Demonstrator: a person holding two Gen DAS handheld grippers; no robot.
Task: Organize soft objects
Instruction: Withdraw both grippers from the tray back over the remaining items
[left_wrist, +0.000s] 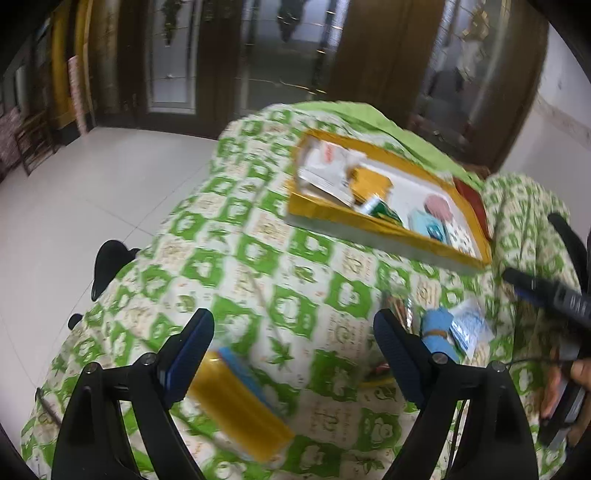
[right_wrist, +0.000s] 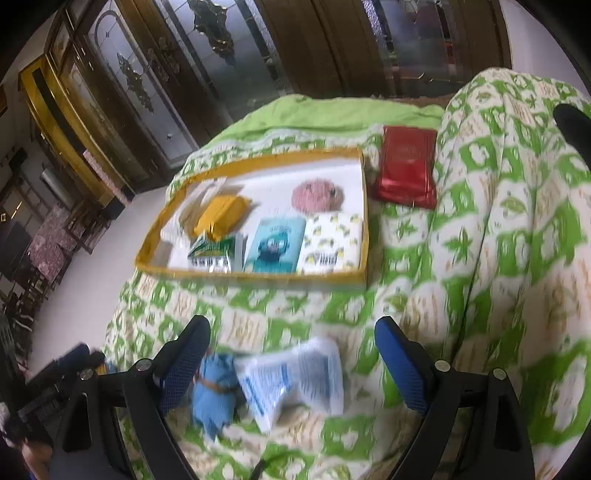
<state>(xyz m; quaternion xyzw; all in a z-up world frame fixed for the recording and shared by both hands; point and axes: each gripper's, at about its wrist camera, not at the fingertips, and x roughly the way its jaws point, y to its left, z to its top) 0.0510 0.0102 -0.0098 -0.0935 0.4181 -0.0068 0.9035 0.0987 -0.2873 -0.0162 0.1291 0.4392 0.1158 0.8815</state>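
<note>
Packet (right_wrist: 405, 172) right of tray (right_wrist: 255, 275)

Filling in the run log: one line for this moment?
left tongs open | right tongs open, over white packet | tray part filled

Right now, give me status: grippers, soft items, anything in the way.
Left hand-held gripper open, empty. Right hand-held gripper open, empty, above blue cloth bundle and white packet. Yellow tray part filled. Nothing in the way.
</note>
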